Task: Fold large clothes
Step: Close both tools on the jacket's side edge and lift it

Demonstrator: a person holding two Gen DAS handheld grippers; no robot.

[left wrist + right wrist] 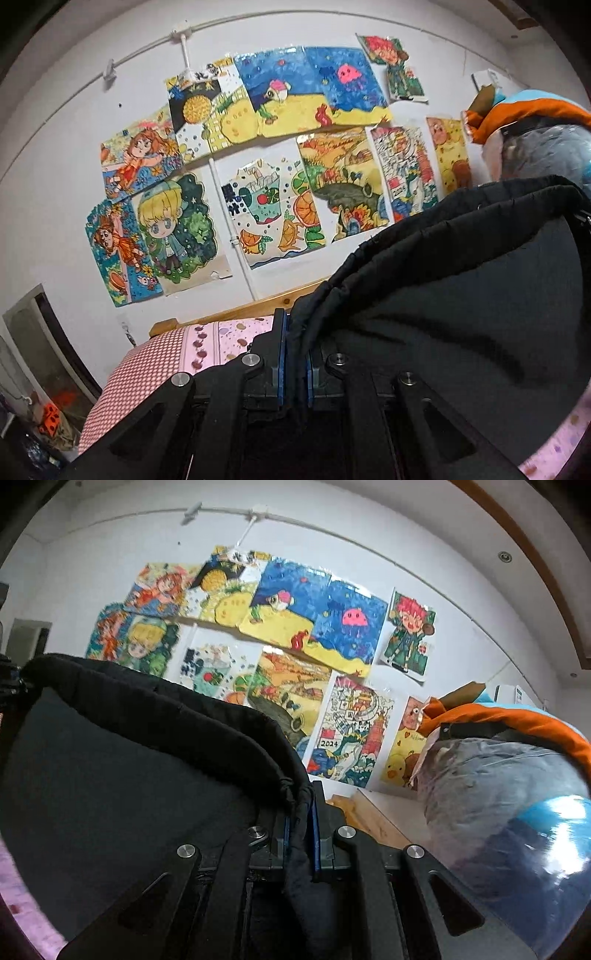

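Note:
A large black garment point(461, 295) with a thick padded hem is held up in the air between my two grippers. My left gripper point(296, 354) is shut on its left end; the cloth is pinched between the blue pads and stretches away to the right. My right gripper point(300, 827) is shut on the other end of the black garment point(129, 760), which stretches away to the left. Both grippers point up toward the wall. The lower part of the garment is hidden.
A bed with a pink patterned sheet point(173, 354) and a wooden frame point(229, 312) lies below. A white wall covered with children's drawings point(280, 155) is ahead. A bundle in clear plastic with orange cloth point(509, 782) sits at the right.

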